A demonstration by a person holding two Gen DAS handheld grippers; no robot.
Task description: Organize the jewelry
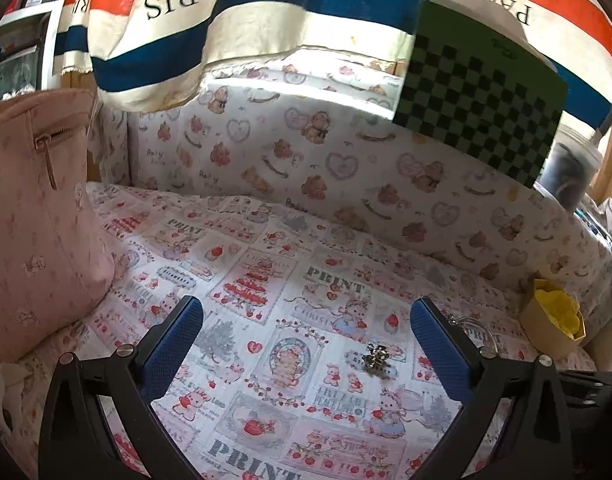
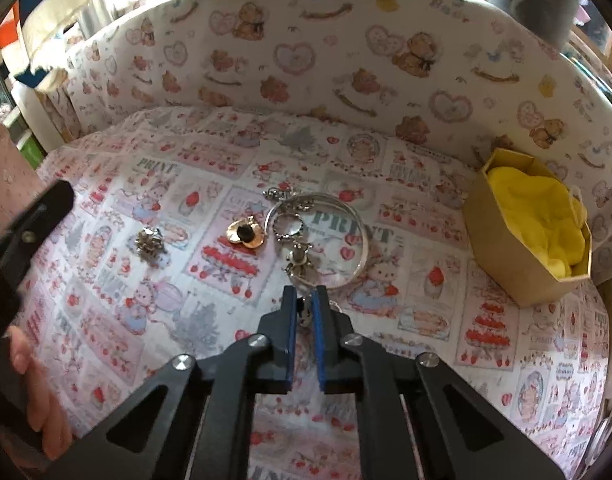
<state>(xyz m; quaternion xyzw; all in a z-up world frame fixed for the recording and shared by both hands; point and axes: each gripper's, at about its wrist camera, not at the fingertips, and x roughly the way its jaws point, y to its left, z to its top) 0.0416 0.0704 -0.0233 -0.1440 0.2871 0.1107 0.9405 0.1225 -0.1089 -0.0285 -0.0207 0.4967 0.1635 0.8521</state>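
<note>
In the right wrist view my right gripper [image 2: 303, 300] is nearly closed on a small dark-and-silver charm [image 2: 303, 312] just in front of a silver bangle [image 2: 346, 240]. Beyond lie a gold flower brooch [image 2: 245, 233], a small ring of beads [image 2: 288, 226], a silver figure charm [image 2: 299, 258] and a silver cluster piece [image 2: 149, 242]. A gold box [image 2: 518, 256] with yellow lining [image 2: 542, 220] stands at the right. In the left wrist view my left gripper [image 1: 306, 320] is open and empty above the cloth, with the silver cluster piece [image 1: 377, 358] between its fingers, nearer the right one.
A printed cloth [image 2: 145, 300] covers the surface, with a padded bear-print wall [image 2: 326, 60] behind. A pink bag [image 1: 37, 220] stands at the left. A green checkerboard card [image 1: 482, 92] leans at the back right. The gold box [image 1: 546, 324] shows at the far right.
</note>
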